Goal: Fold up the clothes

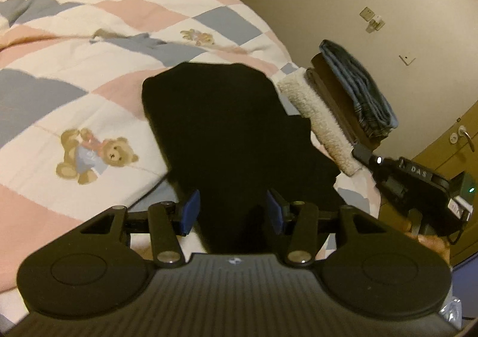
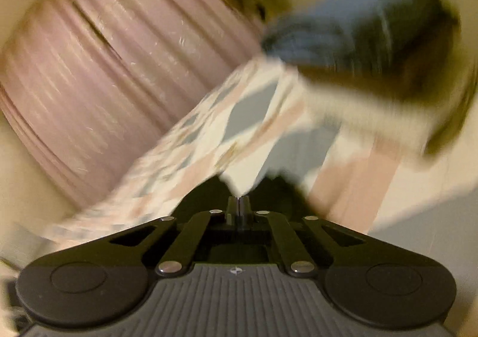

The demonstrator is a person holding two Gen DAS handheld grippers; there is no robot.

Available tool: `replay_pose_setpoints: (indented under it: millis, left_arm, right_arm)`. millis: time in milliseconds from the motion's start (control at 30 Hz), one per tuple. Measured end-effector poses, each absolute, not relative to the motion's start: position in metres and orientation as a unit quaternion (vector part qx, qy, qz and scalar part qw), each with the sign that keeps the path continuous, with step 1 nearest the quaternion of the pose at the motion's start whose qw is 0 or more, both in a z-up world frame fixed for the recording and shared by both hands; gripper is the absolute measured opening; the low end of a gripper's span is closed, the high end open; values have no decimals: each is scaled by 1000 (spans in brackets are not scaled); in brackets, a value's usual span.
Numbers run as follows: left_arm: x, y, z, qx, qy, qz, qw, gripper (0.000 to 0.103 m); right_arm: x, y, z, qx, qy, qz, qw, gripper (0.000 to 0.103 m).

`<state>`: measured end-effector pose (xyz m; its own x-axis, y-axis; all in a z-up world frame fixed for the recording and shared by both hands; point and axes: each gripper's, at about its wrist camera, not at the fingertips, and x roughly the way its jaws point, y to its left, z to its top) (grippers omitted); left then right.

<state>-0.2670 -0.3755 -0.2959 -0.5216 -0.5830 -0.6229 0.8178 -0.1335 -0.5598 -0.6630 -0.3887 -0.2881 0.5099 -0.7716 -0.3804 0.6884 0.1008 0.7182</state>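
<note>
Black cloth [image 1: 227, 127] lies flat on the quilt [image 1: 89, 38] near the bed's right edge, its near end running between the blue pads [image 1: 189, 211] of the left gripper [image 1: 231, 211], whose jaws stand wide with the cloth loose between them. Just right of it a folded stack [image 1: 337, 97] sits at the bed's edge, with bare quilt to the left. The right gripper [image 2: 240, 202] has its jaws closed together; that view is blurred, showing quilt and curtain [image 2: 104, 68].
</note>
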Motion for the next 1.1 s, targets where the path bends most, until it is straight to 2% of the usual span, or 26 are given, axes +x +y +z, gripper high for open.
replay_pose_setpoints:
  millis: [33, 100, 367, 400, 433, 733, 1000, 1100]
  left_arm:
    - [-266, -375, -298, 127, 462, -740, 473, 43]
    - [-265, -375, -301, 127, 468, -735, 474, 43]
    - [-263, -378, -311, 122, 482, -729, 471, 44]
    - [-263, -379, -313, 123, 485, -728, 470, 44]
    - [-264, -380, -314, 123, 487, -726, 469, 44]
    - [-265, -378, -295, 125, 455, -740, 479, 44]
    - [-273, -382, -296, 137, 450, -742, 478, 44]
    - [-279, -388, -291, 142, 435, -749, 479, 44]
  right_arm:
    - [-668, -392, -298, 483, -61, -474, 733, 36]
    - [-672, -401, -312, 513, -67, -446, 730, 49]
    - [-643, -455, -332, 555, 55, -379, 739, 49]
    - [-637, -455, -331, 556, 74, -371, 740, 44]
    - [-631, -456, -328, 545, 88, -371, 746, 8]
    - [-650, -441, -277, 462, 57, -410, 784, 8]
    - [-681, -449, -307, 474, 82, -465, 743, 8]
    - [-683, -450, -325, 490, 75, -452, 742, 11]
